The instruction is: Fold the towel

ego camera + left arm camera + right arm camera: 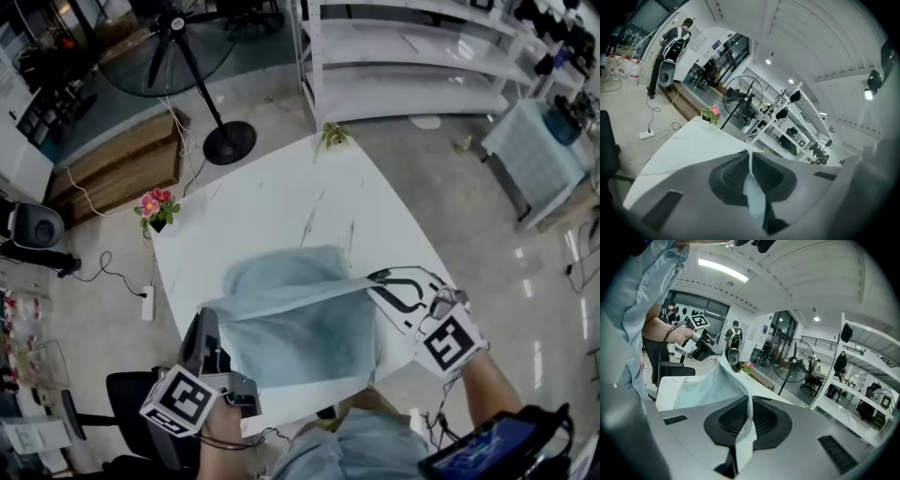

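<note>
Pale blue towel point(300, 328) is pinched by one corner btw the dark ribbed pads point(731, 176) of the left gripper point(750, 161). The jaws are pressed together on the cloth, and only a thin strip of it shows in the slit and comes out below. Same at the right gripper point(750, 411): jaws closed tight on another corner, and the cloth edge runs up through the pads and spreads away toward the other gripper.

Both grippers are over the near part of the white table point(281, 206), the L one by its near-left side and the R one by its near-right side. One towel edge is pulled taut btw them, a straight line from jaw to jaw, raised off the table top. From this edge the cloth goes down on both sides: a rounded part lies further in on the top, approx mid-width, and a wider, darker part reaches to the table's near edge.

The table top is white w/ some dark veins. A small green plant point(335, 134) sits at the table's far corner and a pot w/ pink flowers point(157, 208) at its left corner. On the floor beyond the far corner stands a black fan point(178, 47), and white shelving point(412, 56) is beyond the far-right side. A white power strip point(147, 303) lies on the floor left of the table, and a black chair point(122, 394) is by its near-left corner
</note>
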Tool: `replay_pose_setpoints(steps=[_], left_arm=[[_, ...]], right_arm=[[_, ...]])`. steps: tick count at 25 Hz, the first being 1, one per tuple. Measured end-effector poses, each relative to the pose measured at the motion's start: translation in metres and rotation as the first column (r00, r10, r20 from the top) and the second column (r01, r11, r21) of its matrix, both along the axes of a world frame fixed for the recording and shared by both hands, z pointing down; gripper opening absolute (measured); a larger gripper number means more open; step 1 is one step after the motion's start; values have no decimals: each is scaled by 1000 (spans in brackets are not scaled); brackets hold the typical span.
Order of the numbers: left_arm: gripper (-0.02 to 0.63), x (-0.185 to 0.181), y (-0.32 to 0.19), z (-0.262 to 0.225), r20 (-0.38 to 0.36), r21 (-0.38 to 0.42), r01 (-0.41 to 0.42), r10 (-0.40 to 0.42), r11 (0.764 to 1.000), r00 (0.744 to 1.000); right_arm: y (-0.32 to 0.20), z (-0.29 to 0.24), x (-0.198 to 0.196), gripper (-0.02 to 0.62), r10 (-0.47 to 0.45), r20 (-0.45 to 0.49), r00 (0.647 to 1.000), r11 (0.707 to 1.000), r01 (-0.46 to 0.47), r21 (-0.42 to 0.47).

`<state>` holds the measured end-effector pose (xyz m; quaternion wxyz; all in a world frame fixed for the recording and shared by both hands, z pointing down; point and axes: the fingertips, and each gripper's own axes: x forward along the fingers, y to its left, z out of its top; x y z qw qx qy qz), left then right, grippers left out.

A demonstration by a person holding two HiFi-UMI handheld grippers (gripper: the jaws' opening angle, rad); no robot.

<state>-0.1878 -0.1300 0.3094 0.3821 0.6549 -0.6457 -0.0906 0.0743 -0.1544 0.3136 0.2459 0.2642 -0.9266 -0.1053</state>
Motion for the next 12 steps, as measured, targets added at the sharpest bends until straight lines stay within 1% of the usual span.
replay_pose_setpoints(steps=[5,12], left_arm=[[23,-6,-28,30,22,-71,24,-22,997,1000],[23,-16,-67,80,22,-157,59,-56,986,998]], right_arm=[[-33,33,-6,28,-19,-15,1000,997,18,-69],[-74,84,-17,28,-48,-33,998,985,42,-166]])
